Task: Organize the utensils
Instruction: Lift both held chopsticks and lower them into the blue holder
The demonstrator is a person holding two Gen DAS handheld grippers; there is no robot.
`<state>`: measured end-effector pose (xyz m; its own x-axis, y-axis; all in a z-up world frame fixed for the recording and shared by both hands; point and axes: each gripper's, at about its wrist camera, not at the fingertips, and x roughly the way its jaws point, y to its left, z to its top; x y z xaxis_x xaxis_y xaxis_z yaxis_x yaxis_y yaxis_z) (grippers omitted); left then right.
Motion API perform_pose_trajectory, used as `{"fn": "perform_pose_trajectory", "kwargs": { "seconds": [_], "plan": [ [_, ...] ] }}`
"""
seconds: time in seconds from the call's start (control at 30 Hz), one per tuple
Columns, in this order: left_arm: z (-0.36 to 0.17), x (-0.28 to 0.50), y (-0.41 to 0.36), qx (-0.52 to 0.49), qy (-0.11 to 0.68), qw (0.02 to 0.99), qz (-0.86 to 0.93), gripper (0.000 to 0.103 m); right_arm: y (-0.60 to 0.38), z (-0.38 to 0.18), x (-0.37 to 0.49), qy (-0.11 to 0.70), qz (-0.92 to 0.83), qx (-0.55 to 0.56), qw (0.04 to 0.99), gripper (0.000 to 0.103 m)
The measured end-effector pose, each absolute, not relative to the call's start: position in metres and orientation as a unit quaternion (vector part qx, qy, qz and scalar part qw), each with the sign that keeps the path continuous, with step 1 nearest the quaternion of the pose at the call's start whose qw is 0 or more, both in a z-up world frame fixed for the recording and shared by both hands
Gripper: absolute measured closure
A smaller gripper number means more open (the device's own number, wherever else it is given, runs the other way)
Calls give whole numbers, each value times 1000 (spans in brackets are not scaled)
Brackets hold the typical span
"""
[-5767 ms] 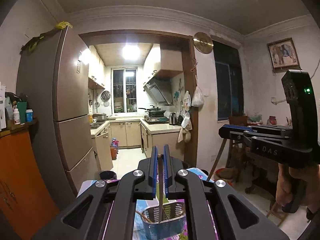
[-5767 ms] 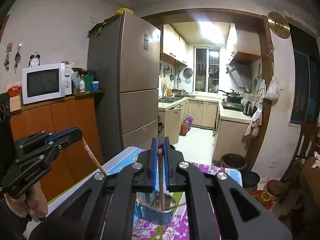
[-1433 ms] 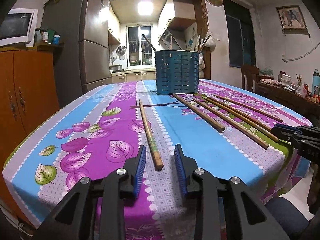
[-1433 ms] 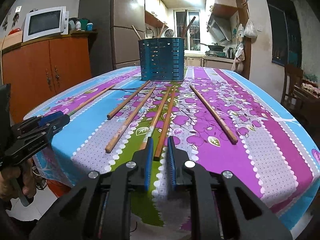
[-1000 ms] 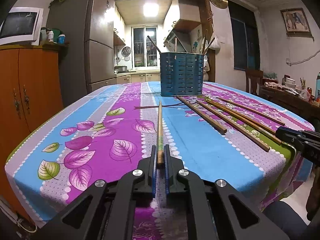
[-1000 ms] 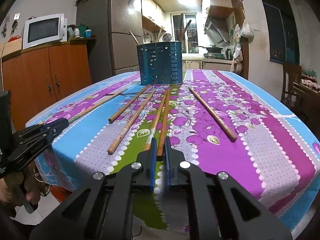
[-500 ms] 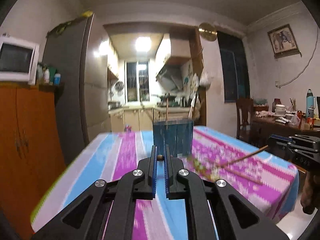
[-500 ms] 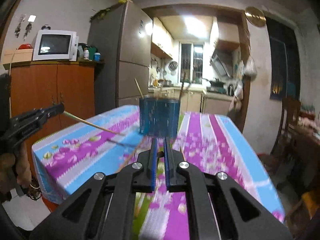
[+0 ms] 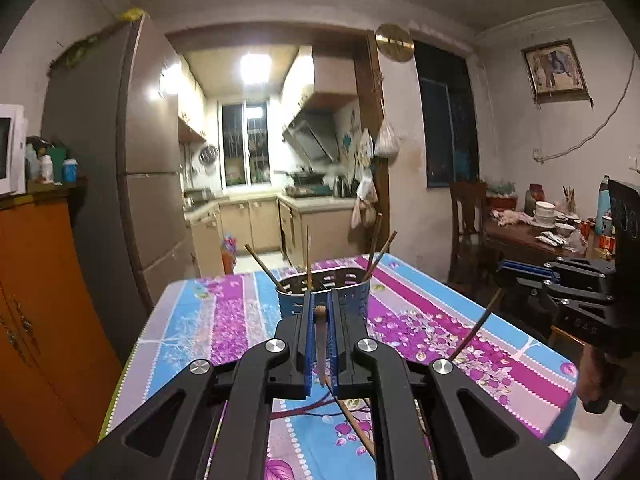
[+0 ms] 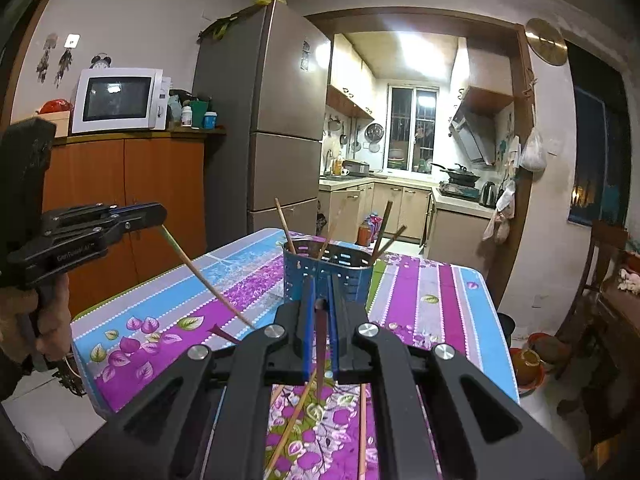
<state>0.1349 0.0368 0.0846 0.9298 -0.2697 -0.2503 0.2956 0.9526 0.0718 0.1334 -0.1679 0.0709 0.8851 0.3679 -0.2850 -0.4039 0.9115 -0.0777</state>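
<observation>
My left gripper (image 9: 319, 300) is shut on a wooden chopstick (image 9: 320, 344), held raised above the table, short of the blue perforated utensil holder (image 9: 360, 300). My right gripper (image 10: 319, 288) is shut on another chopstick (image 10: 321, 344), also raised in front of the holder (image 10: 332, 276). The holder has several chopsticks standing in it. The left gripper also shows in the right wrist view (image 10: 160, 212), with its chopstick (image 10: 204, 276) hanging down. The right gripper shows in the left wrist view (image 9: 504, 268), with its chopstick (image 9: 474, 330) slanting down.
The table wears a purple and blue floral cloth (image 9: 424, 320). More chopsticks (image 10: 362, 428) lie on it below my right gripper. An orange cabinet (image 10: 132, 200) with a microwave, and a fridge (image 10: 280, 128), stand left. A chair (image 9: 466, 220) stands right.
Both grippers closed on chopsticks lying on the table, then lifted them. Now both are higher and look down toward the holder's open top.
</observation>
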Motion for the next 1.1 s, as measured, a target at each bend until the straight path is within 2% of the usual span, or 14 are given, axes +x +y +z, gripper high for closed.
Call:
{"fn": "perform_pose_trajectory", "kwargs": {
  "seconds": [0.23,0.47,0.9,1.1],
  "plan": [
    [94,159,39,62,187,970,-145,95,-168,78,148,139,208,-60,966,98],
    [108,179,43,52,223,964,-136,95,-168,88,160,137,210,-53,967,98],
    [126,210,52,26,221,966,-131,95,-166,124,186,162,228,-32,960,98],
    [161,220,41,31,197,971,-130,95,-168,163,203,150,230,-27,961,98]
  ]
}}
